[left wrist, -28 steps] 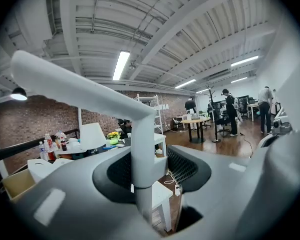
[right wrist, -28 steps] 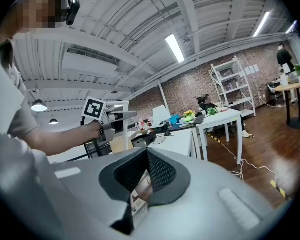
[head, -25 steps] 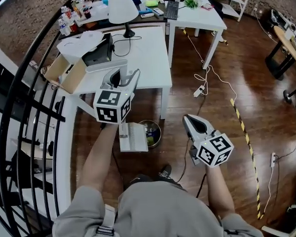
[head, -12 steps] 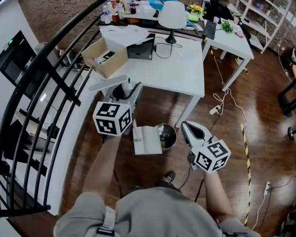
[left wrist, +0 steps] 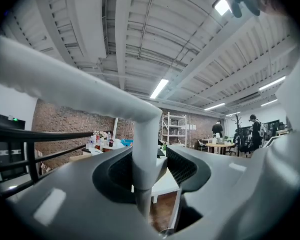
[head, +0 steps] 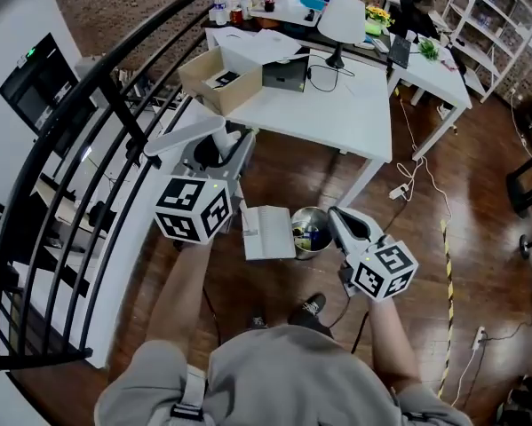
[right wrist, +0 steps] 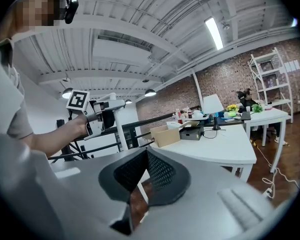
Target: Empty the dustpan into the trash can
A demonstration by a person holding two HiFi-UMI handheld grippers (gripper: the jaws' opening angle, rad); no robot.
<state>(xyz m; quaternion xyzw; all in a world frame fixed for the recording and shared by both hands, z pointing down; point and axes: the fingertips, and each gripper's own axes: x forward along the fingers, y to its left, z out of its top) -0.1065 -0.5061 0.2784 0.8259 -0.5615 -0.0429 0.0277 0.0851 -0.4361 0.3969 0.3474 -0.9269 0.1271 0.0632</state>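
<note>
My left gripper (head: 219, 152) is shut on the pale upright handle (head: 185, 136) of the dustpan. In the left gripper view that handle (left wrist: 142, 176) stands clamped between the two pads and bends away to the upper left. The grey dustpan pan (head: 267, 232) hangs low over the wooden floor, right beside the left rim of the small round metal trash can (head: 312, 232), which has rubbish in it. To the can's right my right gripper (head: 338, 214) is shut with nothing in it. The right gripper view shows its pads (right wrist: 155, 171) meeting, and the left gripper (right wrist: 100, 113) off to the left.
A white table (head: 337, 118) stands just beyond the can, with a cardboard box (head: 217, 78), a lamp (head: 343, 20) and papers on it. A black railing (head: 97, 105) runs along the left. A cable and power strip (head: 399, 189) lie on the floor at right.
The head view has swung, so the table and can sit further right. Both grippers moved with it. The dustpan stays in the left gripper, beside the can.
</note>
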